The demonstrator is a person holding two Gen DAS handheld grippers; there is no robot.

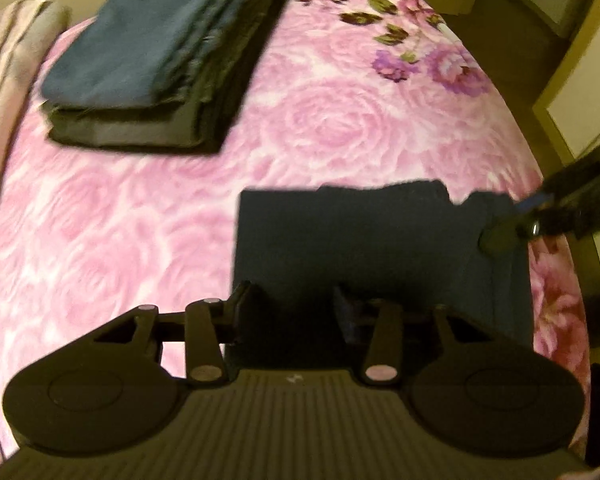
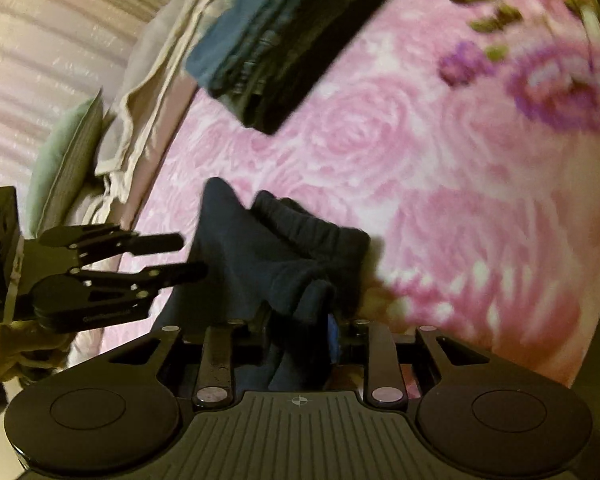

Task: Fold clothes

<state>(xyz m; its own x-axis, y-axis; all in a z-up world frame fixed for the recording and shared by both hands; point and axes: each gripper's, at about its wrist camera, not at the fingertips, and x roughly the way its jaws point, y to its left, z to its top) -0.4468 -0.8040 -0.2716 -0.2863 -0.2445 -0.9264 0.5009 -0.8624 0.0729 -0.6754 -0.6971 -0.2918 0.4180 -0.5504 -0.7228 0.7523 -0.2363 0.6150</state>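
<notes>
Right claw [image 2: 300, 334]: clamped on a bunched edge of the dark navy soft fabric garment [image 2: 260, 256], lifting it.
Left claw [image 1: 296, 312]: parted, over the garment's near edge.
Garment: partly folded on the pink rose-print bed [image 1: 340, 128].
Beyond: neat stack of folded dark clothes [image 1: 160, 56]; judged midway.

a home bedroom – rose-print bedspread [image 1: 320, 128], pillow [image 2: 66, 160], folded clothes stack [image 1: 160, 52].
</notes>
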